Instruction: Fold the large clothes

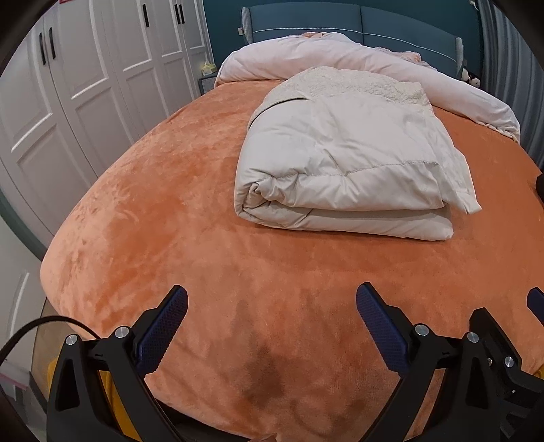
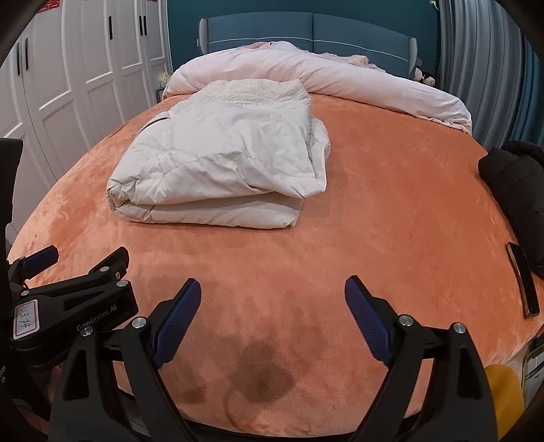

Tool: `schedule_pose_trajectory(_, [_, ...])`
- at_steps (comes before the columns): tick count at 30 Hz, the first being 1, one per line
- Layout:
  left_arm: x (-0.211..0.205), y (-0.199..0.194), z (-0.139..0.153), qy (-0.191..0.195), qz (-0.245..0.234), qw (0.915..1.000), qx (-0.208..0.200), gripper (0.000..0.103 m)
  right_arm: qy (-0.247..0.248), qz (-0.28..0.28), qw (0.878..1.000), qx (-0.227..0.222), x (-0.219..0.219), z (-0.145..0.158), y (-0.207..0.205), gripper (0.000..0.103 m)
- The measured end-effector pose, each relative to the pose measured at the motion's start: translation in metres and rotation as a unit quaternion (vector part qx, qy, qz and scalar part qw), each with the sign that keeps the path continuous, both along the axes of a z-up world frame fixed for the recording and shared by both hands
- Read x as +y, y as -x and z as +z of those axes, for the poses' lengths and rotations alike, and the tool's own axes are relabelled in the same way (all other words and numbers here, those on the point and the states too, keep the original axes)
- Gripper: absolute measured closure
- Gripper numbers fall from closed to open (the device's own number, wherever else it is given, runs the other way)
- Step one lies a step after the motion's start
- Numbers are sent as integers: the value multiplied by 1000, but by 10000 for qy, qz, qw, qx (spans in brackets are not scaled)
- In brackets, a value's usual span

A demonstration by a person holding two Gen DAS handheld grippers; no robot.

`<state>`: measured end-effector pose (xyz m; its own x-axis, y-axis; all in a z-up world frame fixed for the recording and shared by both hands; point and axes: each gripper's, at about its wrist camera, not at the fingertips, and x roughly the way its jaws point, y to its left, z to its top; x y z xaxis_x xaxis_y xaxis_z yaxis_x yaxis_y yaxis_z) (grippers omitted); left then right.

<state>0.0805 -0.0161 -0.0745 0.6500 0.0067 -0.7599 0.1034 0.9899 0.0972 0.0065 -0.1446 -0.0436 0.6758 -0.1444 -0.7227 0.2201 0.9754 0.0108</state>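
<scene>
A cream padded garment point(image 1: 343, 163) lies folded into a thick bundle on the orange bed cover point(image 1: 170, 210), with its fleecy lining showing at the far end. It also shows in the right wrist view point(image 2: 224, 159). My left gripper point(image 1: 272, 299) is open and empty above the near part of the bed, well short of the bundle. My right gripper point(image 2: 272, 289) is open and empty beside it, also short of the bundle. The left gripper point(image 2: 78, 272) shows at the left of the right wrist view.
A pale pink duvet point(image 2: 340, 81) is heaped along the blue headboard point(image 2: 306, 30). A black garment point(image 2: 516, 183) and a phone point(image 2: 523, 278) lie at the bed's right edge. White wardrobe doors point(image 1: 85, 78) stand to the left. A dark stain point(image 2: 261, 374) marks the cover near me.
</scene>
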Motion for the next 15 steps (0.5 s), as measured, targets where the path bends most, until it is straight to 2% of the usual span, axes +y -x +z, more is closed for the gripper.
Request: schedule_pose_trajectory(15, [-2,-1,6,87,85,9999,25,6,-11,-53,9999,-84,2,5,0,19])
